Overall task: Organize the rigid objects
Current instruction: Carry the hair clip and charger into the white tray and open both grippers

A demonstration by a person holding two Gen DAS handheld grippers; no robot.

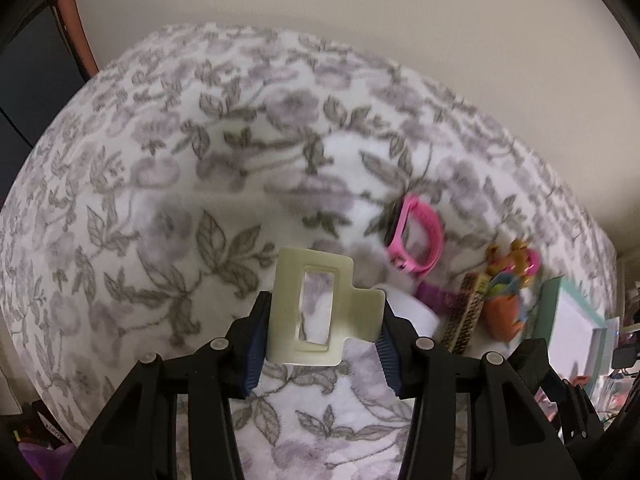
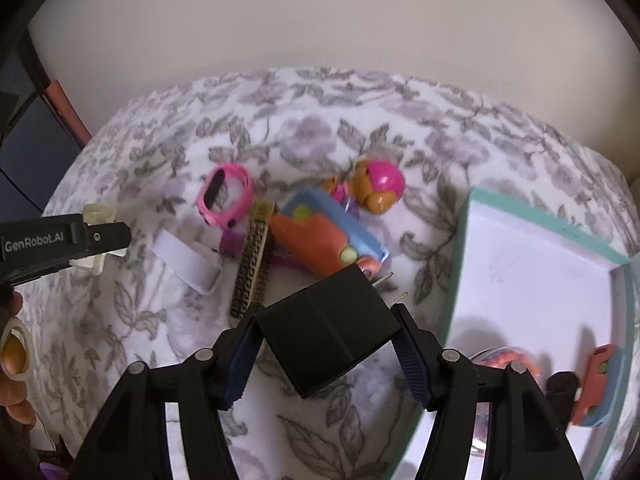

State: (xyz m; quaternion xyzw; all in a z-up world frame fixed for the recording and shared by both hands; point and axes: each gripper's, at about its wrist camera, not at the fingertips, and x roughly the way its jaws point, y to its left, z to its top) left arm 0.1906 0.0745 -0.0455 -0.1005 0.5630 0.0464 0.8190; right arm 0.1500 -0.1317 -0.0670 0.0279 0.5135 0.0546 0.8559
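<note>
Sorting is underway: the right hand-held gripper (image 2: 326,346) pinches a black plug adapter (image 2: 328,326) just left of the teal box (image 2: 460,264), while the left hand-held gripper (image 1: 322,330) clamps a cream clip (image 1: 316,308). Left of the box, a pink watch (image 2: 224,196), toy car (image 2: 328,236) and patterned bar (image 2: 252,268) lie cluttered on the floral blanket (image 2: 140,320).

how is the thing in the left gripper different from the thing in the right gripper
The cream plastic clip is pale, flat and thin with a rectangular hole through it; the black plug adapter is dark, solid and blocky. The adapter has two metal prongs pointing away from the camera toward the box; the clip has none. Both are rigid, held off the floral blanket, one clamped between the left gripper pads, the other in the right gripper.
</note>
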